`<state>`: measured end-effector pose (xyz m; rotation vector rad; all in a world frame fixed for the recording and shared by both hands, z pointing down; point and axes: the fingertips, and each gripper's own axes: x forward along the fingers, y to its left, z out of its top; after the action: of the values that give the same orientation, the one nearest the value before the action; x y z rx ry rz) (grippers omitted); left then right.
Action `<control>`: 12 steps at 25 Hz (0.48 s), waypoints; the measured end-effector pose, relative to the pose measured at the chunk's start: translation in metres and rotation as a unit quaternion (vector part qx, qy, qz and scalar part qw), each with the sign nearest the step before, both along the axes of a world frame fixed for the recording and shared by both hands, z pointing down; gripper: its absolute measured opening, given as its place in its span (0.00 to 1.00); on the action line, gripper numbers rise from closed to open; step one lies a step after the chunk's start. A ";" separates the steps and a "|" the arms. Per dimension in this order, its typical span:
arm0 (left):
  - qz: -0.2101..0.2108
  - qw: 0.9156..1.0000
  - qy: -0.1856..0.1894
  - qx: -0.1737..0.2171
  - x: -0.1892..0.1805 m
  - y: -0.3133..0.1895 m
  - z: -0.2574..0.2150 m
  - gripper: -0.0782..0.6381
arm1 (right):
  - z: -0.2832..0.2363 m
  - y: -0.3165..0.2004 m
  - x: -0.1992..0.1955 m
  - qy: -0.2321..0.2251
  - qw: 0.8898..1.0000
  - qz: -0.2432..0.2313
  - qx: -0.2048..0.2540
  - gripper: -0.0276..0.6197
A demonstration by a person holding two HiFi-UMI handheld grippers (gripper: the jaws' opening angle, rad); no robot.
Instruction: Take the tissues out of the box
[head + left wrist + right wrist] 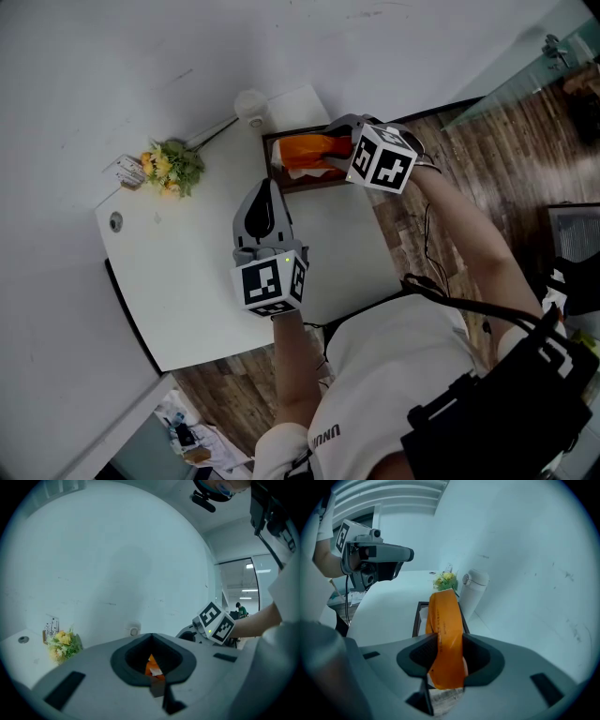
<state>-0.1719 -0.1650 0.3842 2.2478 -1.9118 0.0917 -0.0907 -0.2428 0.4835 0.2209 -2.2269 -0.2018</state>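
An orange tissue pack is lifted over the dark brown box at the table's far right edge. My right gripper is shut on it. In the right gripper view the orange pack stands between the pads, above the box, where something white shows inside. My left gripper hovers over the white table, left of the box, with its jaws together and nothing held. In the left gripper view the pack shows through the gap behind the left gripper's tips.
A small bunch of yellow flowers lies at the table's far left. A white cylinder stands by the wall behind the box. A round grommet sits near the left corner. Wooden floor lies to the right of the table.
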 end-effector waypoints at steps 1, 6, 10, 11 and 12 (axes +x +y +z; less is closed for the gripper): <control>0.000 1.000 0.000 0.000 0.000 0.000 0.000 0.13 | -0.001 0.000 0.000 -0.001 1.000 0.001 0.001 0.30; -0.002 1.000 -0.001 0.000 0.000 0.003 0.000 0.13 | -0.003 0.000 0.001 -0.008 1.000 0.009 0.005 0.30; -0.004 1.000 -0.002 0.000 0.000 0.004 -0.001 0.13 | -0.006 0.000 0.001 -0.015 1.000 0.014 0.009 0.30; -0.005 1.000 -0.002 0.000 0.000 0.004 -0.001 0.13 | -0.007 0.000 0.001 -0.016 1.000 0.015 0.010 0.30; -0.005 1.000 -0.003 0.000 -0.001 0.005 -0.001 0.13 | -0.007 0.000 0.001 -0.017 1.000 0.016 0.010 0.30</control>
<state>-0.1724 -0.1605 0.3831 2.2398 -1.9263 0.0958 -0.0892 -0.2426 0.4763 0.2726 -2.2543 -0.2049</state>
